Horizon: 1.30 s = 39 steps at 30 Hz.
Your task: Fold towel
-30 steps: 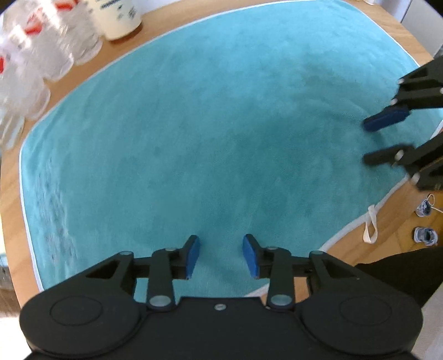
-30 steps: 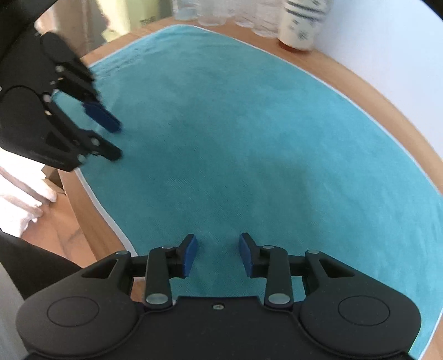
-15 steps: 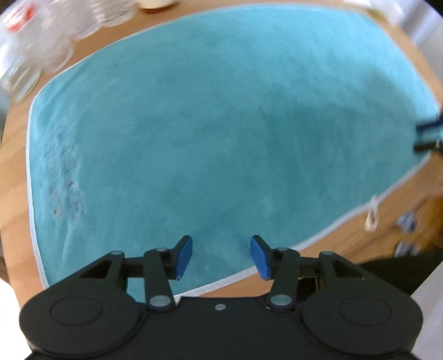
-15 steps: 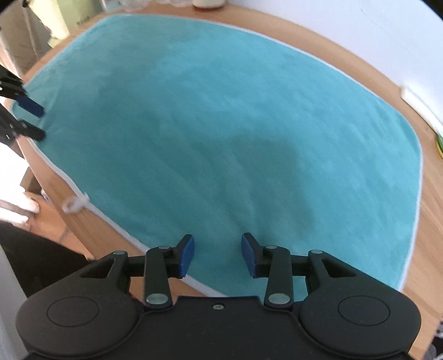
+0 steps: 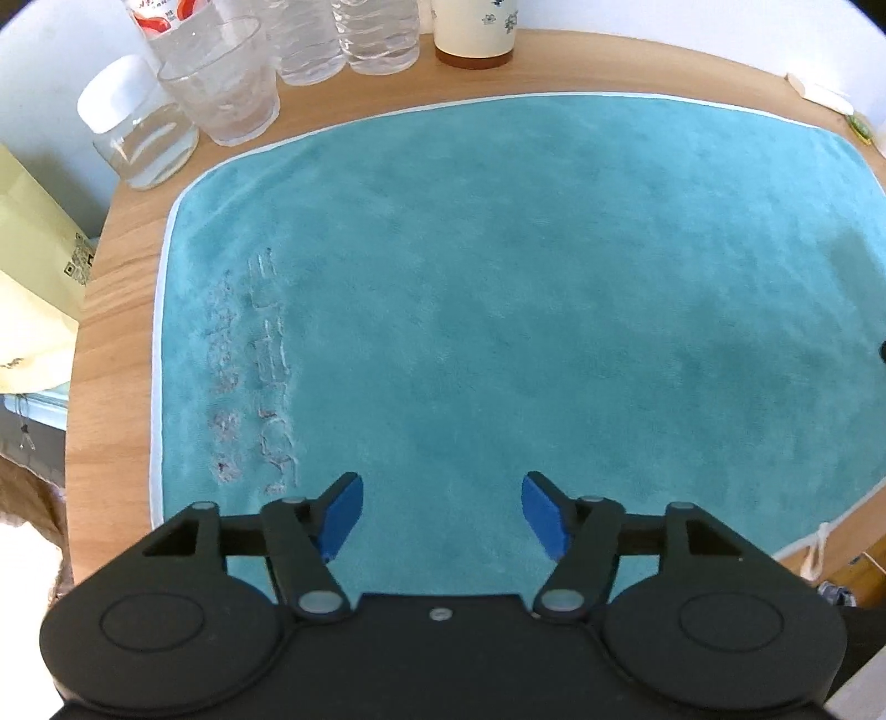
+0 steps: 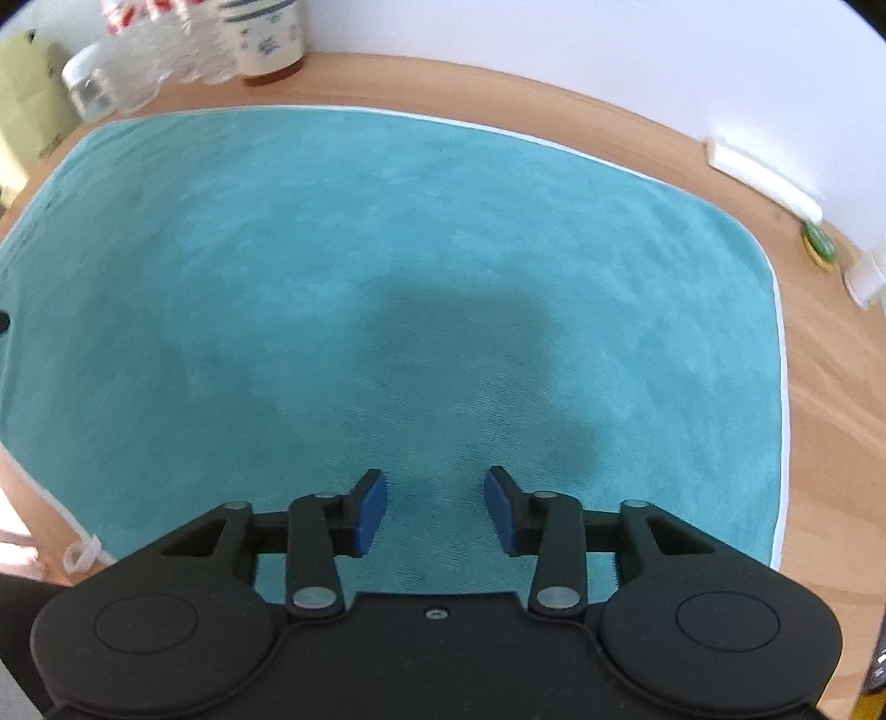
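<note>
The teal towel (image 5: 526, 288) lies spread flat and single-layered on the round wooden table (image 5: 116, 310), its white-piped edge visible along the far, left and right sides. No fold shows anywhere, so the task looks to be at its very start: every fold is still to make.

Near the towel's left edge a patch of raised lettering (image 5: 260, 376) marks the pile. At the towel's near edge a small white hanging loop (image 5: 817, 545) lies on the wood.

The left gripper (image 5: 443, 512) hangs over the towel's near-left part, its blue pads apart and still spreading, with nothing between them but the cloth below. The right gripper (image 6: 434, 509) hangs over the towel's near-right part, jaws likewise widening and empty; its shadow falls on the pile just ahead. I judge both are being readied to pinch the near edge or corners.

Beyond the towel's far-left corner stand a lidded glass jar (image 5: 135, 141), a drinking glass (image 5: 221, 83), clear plastic bottles (image 5: 343, 33) and a cream ceramic cup (image 5: 473, 30). Past its far-right corner lies a small green object (image 6: 818, 243).
</note>
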Each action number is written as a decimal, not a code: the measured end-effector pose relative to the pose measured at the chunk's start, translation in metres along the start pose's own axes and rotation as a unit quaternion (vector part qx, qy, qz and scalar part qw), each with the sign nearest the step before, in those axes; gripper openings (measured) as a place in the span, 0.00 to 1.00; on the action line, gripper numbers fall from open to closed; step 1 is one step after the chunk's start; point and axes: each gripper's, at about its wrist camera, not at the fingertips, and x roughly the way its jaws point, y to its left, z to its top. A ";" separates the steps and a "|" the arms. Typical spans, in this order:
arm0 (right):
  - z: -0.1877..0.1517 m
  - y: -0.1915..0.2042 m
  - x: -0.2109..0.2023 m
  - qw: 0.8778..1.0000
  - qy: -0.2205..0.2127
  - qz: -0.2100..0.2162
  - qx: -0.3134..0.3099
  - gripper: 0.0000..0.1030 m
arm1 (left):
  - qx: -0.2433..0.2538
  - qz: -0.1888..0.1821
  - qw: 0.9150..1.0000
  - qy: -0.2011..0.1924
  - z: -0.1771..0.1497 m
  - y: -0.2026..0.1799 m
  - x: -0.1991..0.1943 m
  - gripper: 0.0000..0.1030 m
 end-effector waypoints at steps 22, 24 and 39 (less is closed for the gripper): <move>-0.028 -0.044 0.002 0.995 0.038 -0.036 0.088 0.88 | -0.065 -0.003 0.997 0.035 -0.015 0.032 0.023 1.00; -0.029 -0.046 0.002 0.994 0.042 -0.037 0.095 0.88 | -0.060 -0.004 0.998 0.032 -0.017 0.031 0.023 1.00; -0.051 -0.057 -0.010 0.994 0.019 -0.050 0.098 0.94 | -0.075 -0.001 0.996 0.037 -0.039 0.039 0.010 1.00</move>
